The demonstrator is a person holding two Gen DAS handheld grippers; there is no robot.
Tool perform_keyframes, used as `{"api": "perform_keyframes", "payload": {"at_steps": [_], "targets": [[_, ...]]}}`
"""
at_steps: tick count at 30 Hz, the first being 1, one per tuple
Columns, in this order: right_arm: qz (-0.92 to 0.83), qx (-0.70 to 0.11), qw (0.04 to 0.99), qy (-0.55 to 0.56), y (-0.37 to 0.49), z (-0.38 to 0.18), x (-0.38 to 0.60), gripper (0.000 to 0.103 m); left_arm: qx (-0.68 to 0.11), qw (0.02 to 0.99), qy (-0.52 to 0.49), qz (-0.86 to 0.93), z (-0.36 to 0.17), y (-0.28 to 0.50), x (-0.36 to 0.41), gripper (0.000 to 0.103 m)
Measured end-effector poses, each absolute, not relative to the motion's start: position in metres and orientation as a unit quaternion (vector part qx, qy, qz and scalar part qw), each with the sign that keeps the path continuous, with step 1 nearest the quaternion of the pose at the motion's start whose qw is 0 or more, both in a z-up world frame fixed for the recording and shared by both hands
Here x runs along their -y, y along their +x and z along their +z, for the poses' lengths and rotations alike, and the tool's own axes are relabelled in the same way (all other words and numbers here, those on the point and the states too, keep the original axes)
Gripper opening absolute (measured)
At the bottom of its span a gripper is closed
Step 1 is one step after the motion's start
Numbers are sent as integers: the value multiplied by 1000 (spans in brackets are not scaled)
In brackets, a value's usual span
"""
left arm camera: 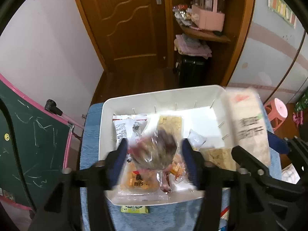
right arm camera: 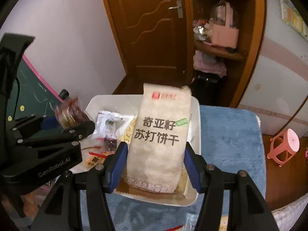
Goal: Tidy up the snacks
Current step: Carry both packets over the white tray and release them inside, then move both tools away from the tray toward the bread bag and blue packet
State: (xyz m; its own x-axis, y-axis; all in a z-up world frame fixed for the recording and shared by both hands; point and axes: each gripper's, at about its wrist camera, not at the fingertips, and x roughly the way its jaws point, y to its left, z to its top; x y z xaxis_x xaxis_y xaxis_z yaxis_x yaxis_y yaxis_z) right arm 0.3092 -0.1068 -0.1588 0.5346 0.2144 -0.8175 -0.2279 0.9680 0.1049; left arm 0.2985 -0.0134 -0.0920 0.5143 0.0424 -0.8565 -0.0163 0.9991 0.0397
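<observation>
A white bin [left arm camera: 163,91] on a blue mat holds several wrapped snacks: a white sachet [left arm camera: 125,127], a yellow cracker pack [left arm camera: 170,122] and an orange pack [left arm camera: 138,179]. Over the bin, a clear-wrapped reddish-brown snack [left arm camera: 156,150] hangs blurred between the blue pads of my left gripper [left arm camera: 154,154]. A gap shows beside the right pad, so the jaws stand open. My right gripper [right arm camera: 156,159] is shut on a tall beige soda-cracker bag [right arm camera: 159,134], held upright above the bin's right half [right arm camera: 198,134]. In the right wrist view the left gripper [right arm camera: 63,123] is at the left with the reddish snack [right arm camera: 67,113].
The blue mat [right arm camera: 231,144] covers the surface around the bin. A green-yellow packet [left arm camera: 134,208] peeks from under the bin's near edge. A green chalkboard [left arm camera: 28,134] stands left, a pink stool [right arm camera: 284,146] right. A wooden door [left arm camera: 130,19] and shelves with a pink basket [left arm camera: 209,17] lie beyond.
</observation>
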Motion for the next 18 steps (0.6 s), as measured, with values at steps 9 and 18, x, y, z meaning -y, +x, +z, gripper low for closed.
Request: {"api": "perform_keyframes", "payload": {"at_steps": [9,18], "targets": [[117,-494,861,-10,314,-179,111,58,-509,860,21,33,-107,298,5,88],[91,-488,868,20,297,-166,125,58,-497,867,33,17,-96,276,8,88]]}}
